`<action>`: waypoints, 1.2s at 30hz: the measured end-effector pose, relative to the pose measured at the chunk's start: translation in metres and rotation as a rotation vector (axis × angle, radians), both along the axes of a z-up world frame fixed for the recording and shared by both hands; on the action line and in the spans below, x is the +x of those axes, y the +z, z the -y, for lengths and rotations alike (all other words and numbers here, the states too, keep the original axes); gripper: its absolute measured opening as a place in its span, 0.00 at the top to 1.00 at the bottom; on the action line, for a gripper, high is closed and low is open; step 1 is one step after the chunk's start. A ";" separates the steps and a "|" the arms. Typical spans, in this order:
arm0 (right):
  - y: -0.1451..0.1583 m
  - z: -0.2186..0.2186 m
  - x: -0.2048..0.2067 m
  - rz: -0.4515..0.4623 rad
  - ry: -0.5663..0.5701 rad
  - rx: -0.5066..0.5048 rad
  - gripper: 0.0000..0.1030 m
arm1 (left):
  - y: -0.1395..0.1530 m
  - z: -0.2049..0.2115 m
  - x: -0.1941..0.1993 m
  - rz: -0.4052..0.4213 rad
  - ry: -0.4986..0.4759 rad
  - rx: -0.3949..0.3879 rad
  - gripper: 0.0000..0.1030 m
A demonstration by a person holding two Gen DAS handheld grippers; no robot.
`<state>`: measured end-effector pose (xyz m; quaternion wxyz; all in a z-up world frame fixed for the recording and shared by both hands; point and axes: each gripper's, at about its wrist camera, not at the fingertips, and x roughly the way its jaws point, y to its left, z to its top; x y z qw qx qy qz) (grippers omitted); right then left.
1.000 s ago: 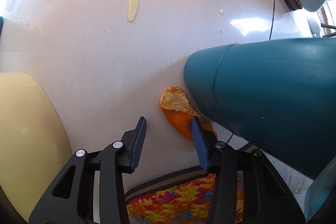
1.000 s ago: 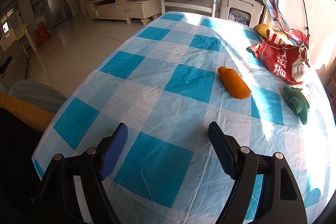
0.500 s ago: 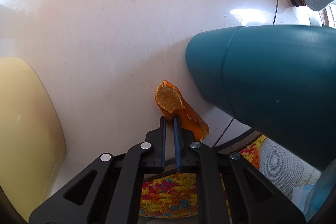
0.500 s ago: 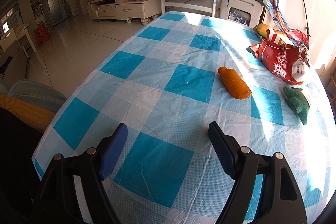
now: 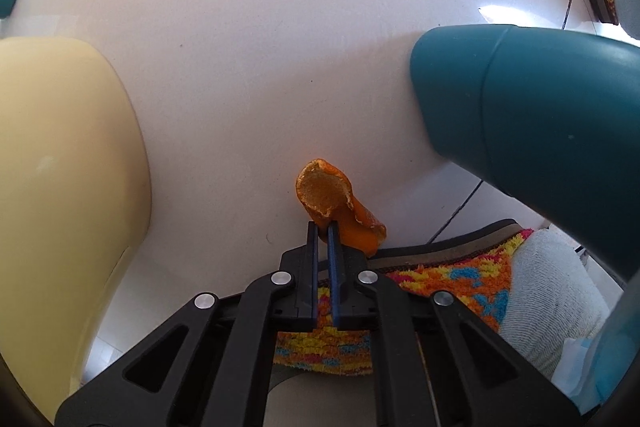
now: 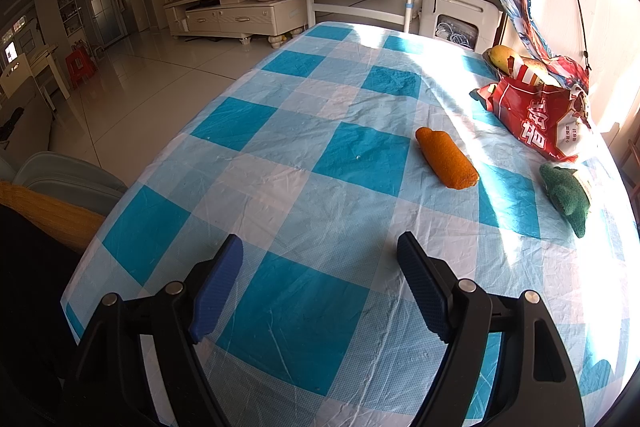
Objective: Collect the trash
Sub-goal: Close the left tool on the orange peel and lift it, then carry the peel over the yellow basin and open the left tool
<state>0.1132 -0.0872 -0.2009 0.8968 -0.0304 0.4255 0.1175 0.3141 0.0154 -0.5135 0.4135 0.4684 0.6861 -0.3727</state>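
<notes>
Left wrist view: my left gripper [image 5: 323, 231] has its jaws clenched on the near end of the orange peel [image 5: 334, 205], over the white floor [image 5: 248, 67] between the yellow bin [image 5: 60, 187] and teal leg [image 5: 540, 131]. I should hold tight and carry it slowly. Right gripper [image 6: 320, 267] waits over the bench [image 6: 280, 155], jaws wide apart, holding nothing.
</notes>
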 end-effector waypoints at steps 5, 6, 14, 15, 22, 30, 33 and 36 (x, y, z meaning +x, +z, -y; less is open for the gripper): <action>0.000 0.000 0.000 0.000 0.000 0.000 0.26 | 0.058 -0.016 0.007 -0.018 0.060 -0.013 0.96; 0.000 0.000 0.000 0.000 0.000 0.000 0.26 | 0.070 -0.018 0.010 -0.013 0.071 -0.019 0.96; 0.000 -0.001 0.000 0.002 0.001 -0.002 0.26 | 0.167 -0.027 0.025 0.046 0.136 -0.071 0.96; 0.000 -0.001 0.000 0.002 0.001 -0.002 0.26 | 0.180 -0.032 0.027 0.053 0.138 -0.071 0.96; 0.000 -0.001 0.000 0.002 0.001 -0.002 0.26 | 0.281 -0.119 0.028 0.120 0.214 -0.106 0.96; 0.001 -0.002 0.000 0.004 0.009 -0.004 0.26 | 0.359 -0.177 0.030 0.258 0.404 -0.284 0.96; 0.001 -0.003 0.000 0.007 0.012 -0.006 0.26 | 0.377 -0.183 0.050 0.348 0.467 -0.340 0.96; 0.000 -0.002 0.000 0.008 0.013 -0.008 0.26 | 0.341 -0.165 0.050 0.438 0.499 -0.339 0.96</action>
